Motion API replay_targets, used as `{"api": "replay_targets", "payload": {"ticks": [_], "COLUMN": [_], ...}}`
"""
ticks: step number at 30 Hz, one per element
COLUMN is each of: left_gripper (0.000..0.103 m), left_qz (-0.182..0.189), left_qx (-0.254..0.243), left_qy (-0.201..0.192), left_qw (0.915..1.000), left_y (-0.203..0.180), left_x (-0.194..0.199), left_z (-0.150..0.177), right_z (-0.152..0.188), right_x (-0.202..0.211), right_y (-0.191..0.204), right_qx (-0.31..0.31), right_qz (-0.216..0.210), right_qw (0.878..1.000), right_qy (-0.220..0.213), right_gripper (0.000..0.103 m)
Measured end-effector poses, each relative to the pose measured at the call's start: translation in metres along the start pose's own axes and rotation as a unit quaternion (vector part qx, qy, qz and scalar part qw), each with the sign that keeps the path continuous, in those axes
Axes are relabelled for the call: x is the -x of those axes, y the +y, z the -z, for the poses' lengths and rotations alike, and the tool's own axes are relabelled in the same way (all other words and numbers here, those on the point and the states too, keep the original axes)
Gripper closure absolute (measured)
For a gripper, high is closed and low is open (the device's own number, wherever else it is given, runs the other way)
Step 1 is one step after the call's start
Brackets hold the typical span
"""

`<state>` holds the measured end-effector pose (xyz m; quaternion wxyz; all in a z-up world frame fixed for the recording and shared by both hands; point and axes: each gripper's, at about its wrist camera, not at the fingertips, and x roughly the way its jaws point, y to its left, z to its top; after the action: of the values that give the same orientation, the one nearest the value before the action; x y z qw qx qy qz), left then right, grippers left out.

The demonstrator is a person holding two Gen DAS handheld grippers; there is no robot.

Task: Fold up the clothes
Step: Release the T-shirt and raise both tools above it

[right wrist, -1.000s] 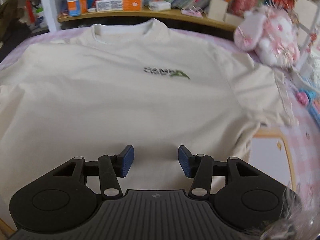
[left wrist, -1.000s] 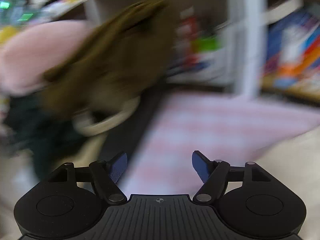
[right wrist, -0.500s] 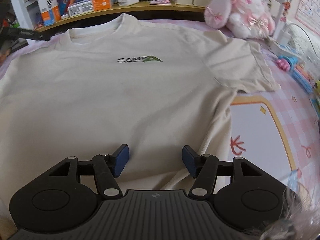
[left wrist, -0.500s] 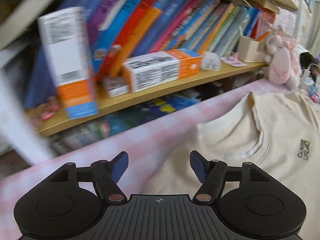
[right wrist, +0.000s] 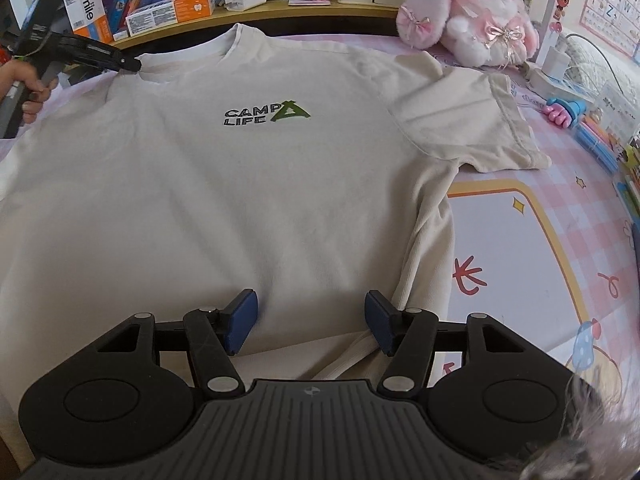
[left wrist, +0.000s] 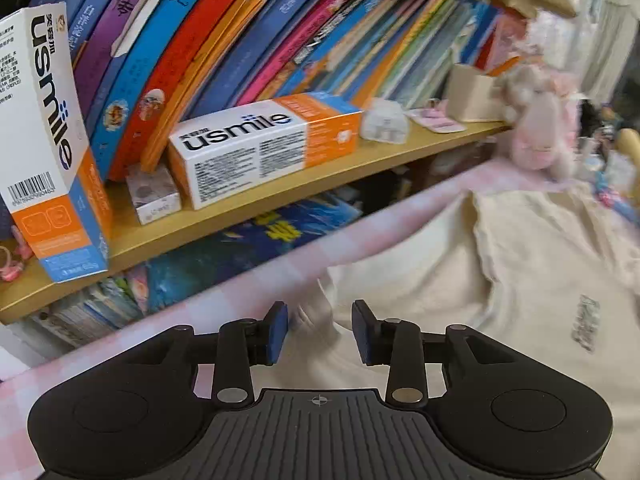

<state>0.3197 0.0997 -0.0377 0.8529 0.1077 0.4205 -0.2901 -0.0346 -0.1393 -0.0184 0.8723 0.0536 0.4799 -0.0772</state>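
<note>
Left tool [left wrist: 319, 332] at T-shirt [right wrist: 224, 184] shoulder

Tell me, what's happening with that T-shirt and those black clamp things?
A person is about to fold a cream T-shirt spread flat, front up, on a pink checked cover. They hold a two-finger gripper in each hand. The left gripper is open at the shirt's shoulder near the collar, by the bookshelf. The right gripper is open over the bottom hem. Neither has pinched any fabric yet, and no fold has been made. A pink plush rabbit sits at the far corner.
</note>
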Motion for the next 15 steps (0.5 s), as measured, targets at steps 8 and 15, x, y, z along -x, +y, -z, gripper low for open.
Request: {"api": "replay_targets", "payload": {"ticks": [8, 15], "left_gripper": [0.093, 0.094], "left_qz": [-0.001, -0.067], "left_qx": [0.004, 0.017], "left_qy": [0.002, 0.0], "left_qw": [1.0, 0.9976], "left_y": [0.001, 0.009], "left_x": [-0.006, -0.027], "left_z": [-0.007, -0.033], "right_z": [-0.006, -0.013], "right_x": [-0.003, -0.008], "right_y": [0.006, 0.015], "right_qx": [0.001, 0.009], "right_qz": [0.007, 0.014], "right_qw": [1.0, 1.0], "right_qy": [0.001, -0.002], "right_gripper": [0.053, 0.053]}}
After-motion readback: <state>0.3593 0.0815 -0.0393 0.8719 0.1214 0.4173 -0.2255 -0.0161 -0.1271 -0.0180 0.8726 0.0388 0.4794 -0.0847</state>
